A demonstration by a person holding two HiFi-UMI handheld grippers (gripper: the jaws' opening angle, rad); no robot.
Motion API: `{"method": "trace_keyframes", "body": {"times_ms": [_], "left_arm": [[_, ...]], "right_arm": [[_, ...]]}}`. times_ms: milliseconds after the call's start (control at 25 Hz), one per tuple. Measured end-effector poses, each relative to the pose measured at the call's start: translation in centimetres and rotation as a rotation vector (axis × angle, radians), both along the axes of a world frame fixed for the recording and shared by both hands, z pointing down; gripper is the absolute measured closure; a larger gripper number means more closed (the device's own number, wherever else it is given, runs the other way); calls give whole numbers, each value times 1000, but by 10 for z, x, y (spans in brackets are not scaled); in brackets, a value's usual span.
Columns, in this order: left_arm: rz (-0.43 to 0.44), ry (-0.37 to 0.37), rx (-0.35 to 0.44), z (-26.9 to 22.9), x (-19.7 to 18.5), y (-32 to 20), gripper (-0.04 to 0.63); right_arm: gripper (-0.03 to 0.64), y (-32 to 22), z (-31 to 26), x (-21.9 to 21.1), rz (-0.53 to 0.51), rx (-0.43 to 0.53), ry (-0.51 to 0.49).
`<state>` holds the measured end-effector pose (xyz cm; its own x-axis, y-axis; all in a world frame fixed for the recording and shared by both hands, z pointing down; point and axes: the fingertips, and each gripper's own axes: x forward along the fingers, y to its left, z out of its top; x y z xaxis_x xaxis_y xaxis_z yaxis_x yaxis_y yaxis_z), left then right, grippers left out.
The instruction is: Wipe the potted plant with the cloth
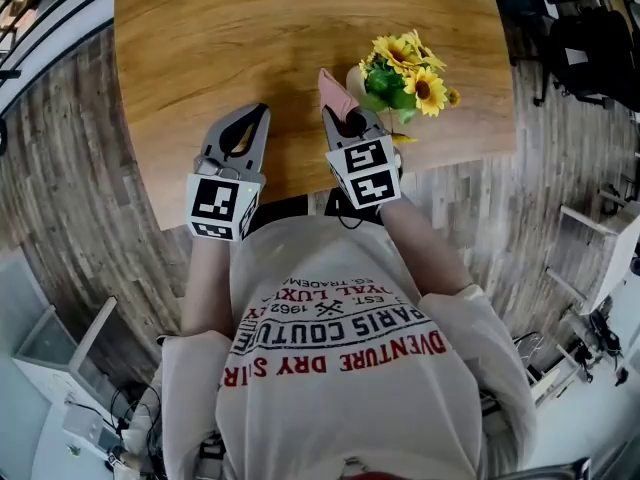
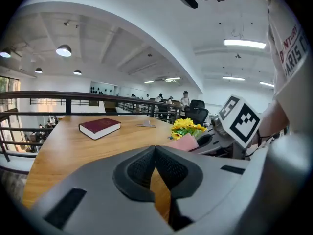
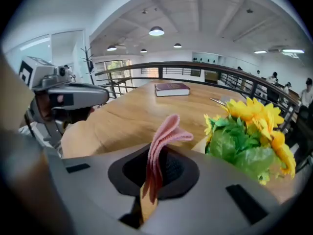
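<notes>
The right gripper (image 1: pixel 343 120) was closed on the pink cloth (image 1: pixel 334 88). In the right gripper view the folded cloth was pinched between the two pads. Its free end rose past the jaw tips and curled over at the top.

The potted plant (image 1: pixel 405 73) stood on the wooden table (image 1: pixel 200 38), right of centre in the head view and close to the near edge. Yellow flowers and green leaves covered most of the pot, and only a pale part of it showed at the plant's left side.

Governing relation: the plant lay just to the right of the cloth's tip and slightly higher in the head view. In the right gripper view it filled the right side, beside the jaw line rather than on it. The cloth's long axis ran along the jaws, toward the top of the head view. Cloth and foliage looked near, but contact could not be confirmed.

The left gripper (image 1: pixel 250 118) was shut and empty, with only the table surface visible beyond its jaws. It was left of centre in the head view, well apart from the plant. The right gripper was therefore the nearer one. The next move would probably require swinging the cloth rightward onto the leaves.
</notes>
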<state>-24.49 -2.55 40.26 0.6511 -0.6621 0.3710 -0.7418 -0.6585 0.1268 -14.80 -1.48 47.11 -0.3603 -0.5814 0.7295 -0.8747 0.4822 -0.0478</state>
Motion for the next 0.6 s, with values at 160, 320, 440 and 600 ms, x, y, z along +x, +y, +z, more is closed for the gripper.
{"method": "trace_keyframes", "body": {"times_ms": [160,320,440,600], "left_arm": [[26,-21,-17,12,-1,6,580],[41,-32,-39,21,-5,9,580],[50,-35,-50,28,-5,8,580],[69,-22,-53,34,0,7,580]], "right_arm": [[583,-13,25,20,158,-15,-12],[583,-22,37,30,264,-28,-33],[583,-24,45,36,324,-43,-46],[583,-16,56,45,401,-84,-84]]}}
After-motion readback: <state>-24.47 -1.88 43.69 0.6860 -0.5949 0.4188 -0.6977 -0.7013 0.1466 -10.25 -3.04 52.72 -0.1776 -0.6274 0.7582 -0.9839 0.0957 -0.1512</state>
